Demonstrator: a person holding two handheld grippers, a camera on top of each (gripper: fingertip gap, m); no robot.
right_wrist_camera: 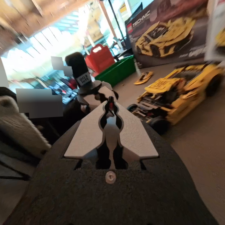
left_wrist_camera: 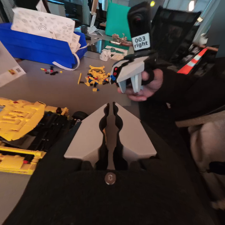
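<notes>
Red-and-black small plastic pin (right_wrist_camera: 111, 103), light, stiff, easily dropped, sits clamped between the right gripper (right_wrist_camera: 110, 103) fingers above the grey surface (right_wrist_camera: 194, 152); left gripper (left_wrist_camera: 110, 103) fingers nearly together, empty.

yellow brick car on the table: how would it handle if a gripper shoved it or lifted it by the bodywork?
The yellow brick car sits on wheels, so a shove probably rolls it. Its panels look snapped together; one yellow panel lies apart, so lifting by the bodywork may pop pieces off. Likely bulky for one gripper.
</notes>
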